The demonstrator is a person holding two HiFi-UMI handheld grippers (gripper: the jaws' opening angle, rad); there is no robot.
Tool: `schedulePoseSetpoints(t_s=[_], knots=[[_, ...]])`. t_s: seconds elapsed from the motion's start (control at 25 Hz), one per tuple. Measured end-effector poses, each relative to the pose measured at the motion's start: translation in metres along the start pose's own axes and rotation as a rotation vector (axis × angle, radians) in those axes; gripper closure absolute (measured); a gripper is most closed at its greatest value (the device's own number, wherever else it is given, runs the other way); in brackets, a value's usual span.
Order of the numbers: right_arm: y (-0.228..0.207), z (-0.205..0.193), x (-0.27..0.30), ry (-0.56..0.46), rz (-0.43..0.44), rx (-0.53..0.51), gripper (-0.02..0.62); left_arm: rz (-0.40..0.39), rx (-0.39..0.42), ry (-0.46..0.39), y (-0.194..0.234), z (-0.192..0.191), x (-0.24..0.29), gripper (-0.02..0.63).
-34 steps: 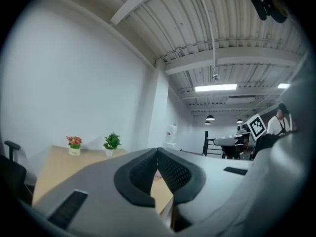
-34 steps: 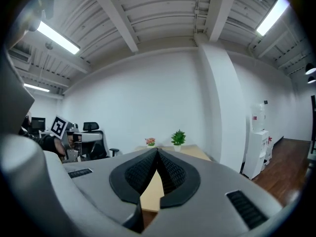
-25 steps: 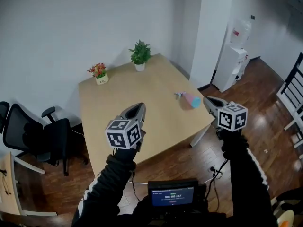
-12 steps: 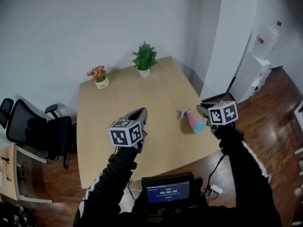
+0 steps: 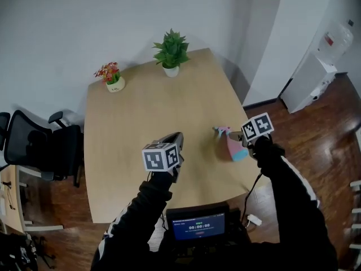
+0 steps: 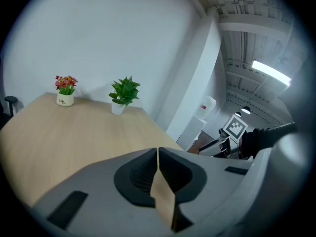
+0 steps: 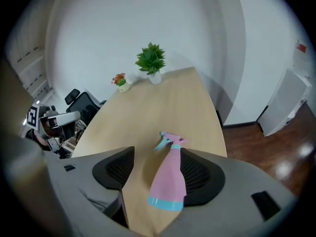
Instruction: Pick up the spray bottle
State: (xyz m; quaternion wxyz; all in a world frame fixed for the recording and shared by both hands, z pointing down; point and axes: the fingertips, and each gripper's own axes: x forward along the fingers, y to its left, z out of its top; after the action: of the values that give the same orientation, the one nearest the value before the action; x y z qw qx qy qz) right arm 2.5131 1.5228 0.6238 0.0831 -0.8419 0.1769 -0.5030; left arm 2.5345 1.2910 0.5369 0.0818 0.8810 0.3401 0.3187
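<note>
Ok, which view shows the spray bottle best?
The right gripper view: the spray bottle lies whole on the table, between the right gripper's jaws, which have just been opening. The head view shows it small, partly behind that gripper. The left gripper view misses it.

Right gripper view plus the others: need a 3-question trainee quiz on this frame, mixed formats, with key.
1. True or false: the bottle stands upright on the table.
2. Pick one. The jaws of the left gripper are: A) apart and empty; B) together and empty; C) shut on the bottle.
3. Short answer: what lies between the jaws of the right gripper?

Key
1. False. It lies on its side.
2. B.
3. The bottle. The jaws have just been opening and stand apart around it, pads not pressing it.
</note>
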Motion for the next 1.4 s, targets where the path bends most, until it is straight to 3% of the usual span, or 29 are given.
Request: schedulePoseSetpoints(t_s=[0.12, 0.16, 0.2, 0.44, 0.72, 0.92, 1.24, 1.4], knots=[[-0.019, 0.002, 0.049, 0.101, -0.026, 0.053, 0.315, -0.018, 0.02, 0.057, 0.027, -0.009, 0.043, 0.592], [-0.028, 0.004, 0.065, 0.141, -0.041, 0.059, 0.245, -0.024, 0.005, 0.066, 0.034, -0.013, 0.06, 0.592], [-0.037, 0.006, 0.08, 0.176, -0.055, 0.063, 0.232, -0.031, -0.018, 0.077, 0.039, -0.018, 0.075, 0.591], [-0.072, -0.009, 0.138, 0.331, -0.061, 0.067, 0.232, -0.049, -0.078, 0.144, 0.047, -0.043, 0.135, 0.592], [-0.082, -0.02, 0.164, 0.352, -0.049, 0.072, 0.232, -0.024, -0.08, 0.152, 0.053, -0.048, 0.158, 0.591], [-0.081, -0.023, 0.169, 0.38, -0.026, 0.067, 0.232, -0.048, -0.074, 0.157, 0.046, -0.052, 0.166, 0.592], [-0.058, -0.033, 0.145, 0.319, 0.019, 0.068, 0.23, -0.056, -0.082, 0.099, 0.039, -0.037, 0.118, 0.592], [-0.021, 0.006, 0.1, 0.085, 0.144, 0.08, 0.23, -0.014, -0.074, 0.014, 0.048, -0.006, 0.074, 0.592]])
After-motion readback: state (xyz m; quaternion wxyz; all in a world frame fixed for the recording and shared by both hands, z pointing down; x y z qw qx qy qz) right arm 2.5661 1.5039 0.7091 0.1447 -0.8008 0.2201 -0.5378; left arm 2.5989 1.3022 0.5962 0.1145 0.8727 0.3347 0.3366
